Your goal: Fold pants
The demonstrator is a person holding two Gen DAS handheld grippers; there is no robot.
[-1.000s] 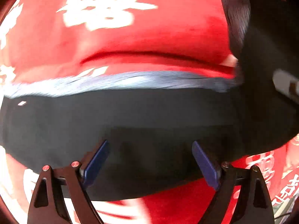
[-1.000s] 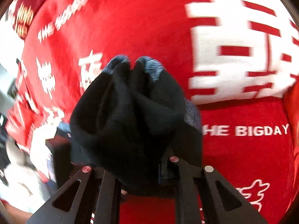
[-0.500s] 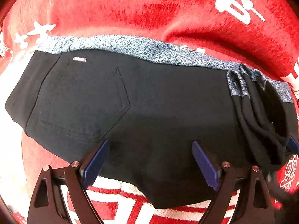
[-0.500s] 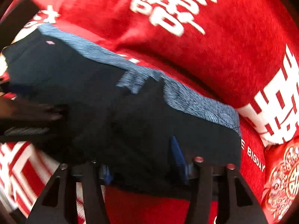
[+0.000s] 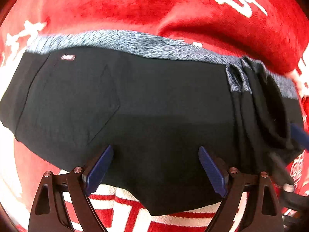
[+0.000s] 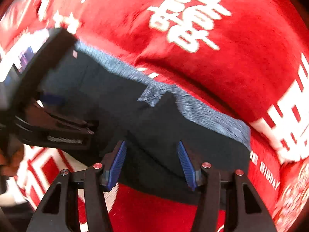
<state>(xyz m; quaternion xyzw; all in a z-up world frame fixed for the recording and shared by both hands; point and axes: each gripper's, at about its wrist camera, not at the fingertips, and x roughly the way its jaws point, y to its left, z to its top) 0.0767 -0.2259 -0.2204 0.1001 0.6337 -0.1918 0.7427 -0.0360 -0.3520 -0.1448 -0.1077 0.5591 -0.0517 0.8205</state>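
Red plush cloth (image 5: 135,5) printed with white characters covers the whole surface, and the black pants (image 5: 154,104) lie folded on it as a wide, flat packet, grey waistband (image 5: 135,42) along the far edge and a back pocket facing up. At the packet's right end the fabric is bunched into ridges rather than flat.

Just above the near edge hangs the left claw (image 5: 154,166), jaws spread wide and gripping nothing. The right claw (image 6: 151,164) sits over the bunched end; its jaws have just been closing a little but stand part-open, black cloth between them and no pad visibly pressing — a release, I judge.

To finish well, the right end likely wants smoothing: pinch only the top layer, draw it level with the waistband, and lay it down without dragging the packet.
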